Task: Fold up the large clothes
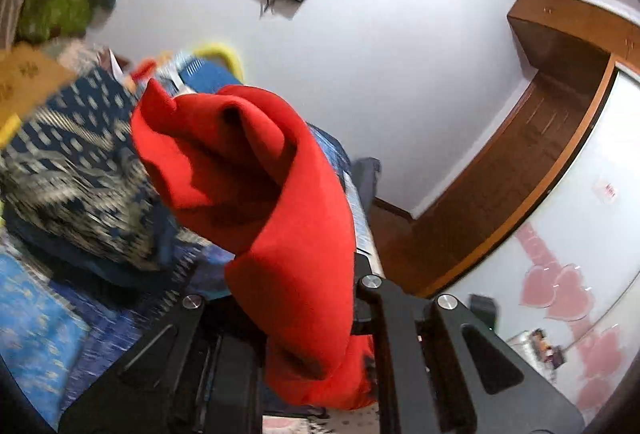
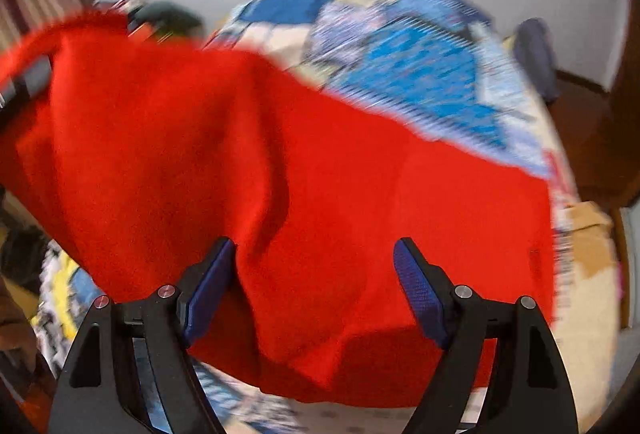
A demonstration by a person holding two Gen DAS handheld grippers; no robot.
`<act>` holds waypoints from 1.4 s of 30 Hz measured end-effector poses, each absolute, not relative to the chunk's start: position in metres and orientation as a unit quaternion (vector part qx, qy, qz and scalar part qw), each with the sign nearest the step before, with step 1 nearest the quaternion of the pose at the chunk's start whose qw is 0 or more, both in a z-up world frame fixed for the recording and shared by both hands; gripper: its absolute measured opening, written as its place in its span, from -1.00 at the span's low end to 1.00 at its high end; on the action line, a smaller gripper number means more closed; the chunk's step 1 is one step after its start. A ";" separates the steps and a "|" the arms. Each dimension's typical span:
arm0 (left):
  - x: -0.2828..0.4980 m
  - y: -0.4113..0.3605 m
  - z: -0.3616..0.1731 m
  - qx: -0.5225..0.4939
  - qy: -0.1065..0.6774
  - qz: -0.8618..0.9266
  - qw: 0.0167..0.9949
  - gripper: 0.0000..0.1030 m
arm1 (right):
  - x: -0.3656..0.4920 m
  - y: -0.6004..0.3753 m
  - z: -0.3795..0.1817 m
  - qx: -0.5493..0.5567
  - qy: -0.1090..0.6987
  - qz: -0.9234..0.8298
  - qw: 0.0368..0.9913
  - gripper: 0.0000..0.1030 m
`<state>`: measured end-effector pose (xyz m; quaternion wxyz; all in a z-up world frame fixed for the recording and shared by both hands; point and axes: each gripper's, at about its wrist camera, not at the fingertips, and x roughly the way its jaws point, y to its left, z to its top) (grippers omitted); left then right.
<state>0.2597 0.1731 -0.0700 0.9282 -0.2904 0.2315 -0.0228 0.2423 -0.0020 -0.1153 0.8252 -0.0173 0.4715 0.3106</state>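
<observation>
With the left gripper (image 1: 308, 346) clamped on a bunched fold of the red garment (image 2: 280, 153) above the bed (image 2: 420, 81) and the right gripper (image 2: 316, 290) gaping empty, the single grip risks slipping.

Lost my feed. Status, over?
Left gripper shut on red garment, lifted. Right gripper open, holding nothing. Patterned bedding beneath, nothing blocking.
</observation>
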 end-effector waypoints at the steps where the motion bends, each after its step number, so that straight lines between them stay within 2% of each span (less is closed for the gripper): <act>1: 0.254 0.174 -0.067 -0.278 0.230 -0.009 0.933 -0.82 | 0.241 0.010 -0.125 -0.017 0.484 0.324 0.813 0.52; 6: 0.237 0.186 -0.073 -0.245 0.253 0.032 0.935 -0.82 | 0.239 0.052 -0.161 -0.017 0.530 0.361 0.767 0.53; 9: 0.246 0.187 -0.090 -0.239 0.272 0.037 0.931 -0.82 | 0.239 0.060 -0.161 -0.048 0.531 0.352 0.769 0.52; 14: 0.263 0.159 -0.078 -0.195 0.274 0.014 0.942 -0.81 | 0.237 0.012 -0.133 -0.001 0.503 0.347 0.792 0.52; 19: 0.283 0.088 -0.080 -0.142 0.289 -0.038 0.946 -0.79 | 0.230 -0.065 -0.109 -0.003 0.456 0.264 0.850 0.52; 23: 0.305 0.028 -0.114 -0.120 0.351 -0.098 0.923 -0.76 | 0.228 -0.121 -0.110 -0.005 0.459 0.194 0.867 0.52; 25: 0.311 -0.001 -0.141 -0.103 0.404 -0.119 0.901 -0.68 | 0.227 -0.145 -0.116 -0.007 0.469 0.163 0.868 0.52; 27: 0.318 -0.019 -0.169 -0.088 0.456 -0.143 0.874 -0.68 | 0.224 -0.162 -0.120 -0.002 0.477 0.143 0.867 0.52; 30: 0.313 -0.033 -0.186 -0.063 0.493 -0.151 0.854 -0.66 | 0.215 -0.183 -0.118 0.006 0.476 0.133 0.869 0.52; 32: 0.308 -0.027 -0.180 -0.062 0.494 -0.156 0.853 -0.46 | 0.211 -0.189 -0.111 0.006 0.469 0.133 0.873 0.52; 34: 0.307 -0.016 -0.168 -0.081 0.486 -0.179 0.851 -0.03 | 0.204 -0.192 -0.100 0.008 0.457 0.136 0.879 0.52; 36: 0.296 -0.010 -0.142 -0.106 0.467 -0.186 0.858 0.22 | 0.201 -0.190 -0.089 0.014 0.445 0.144 0.884 0.52; 42: 0.277 0.033 -0.088 -0.077 0.391 -0.109 0.911 0.43 | 0.198 -0.166 -0.060 0.026 0.404 0.191 0.894 0.52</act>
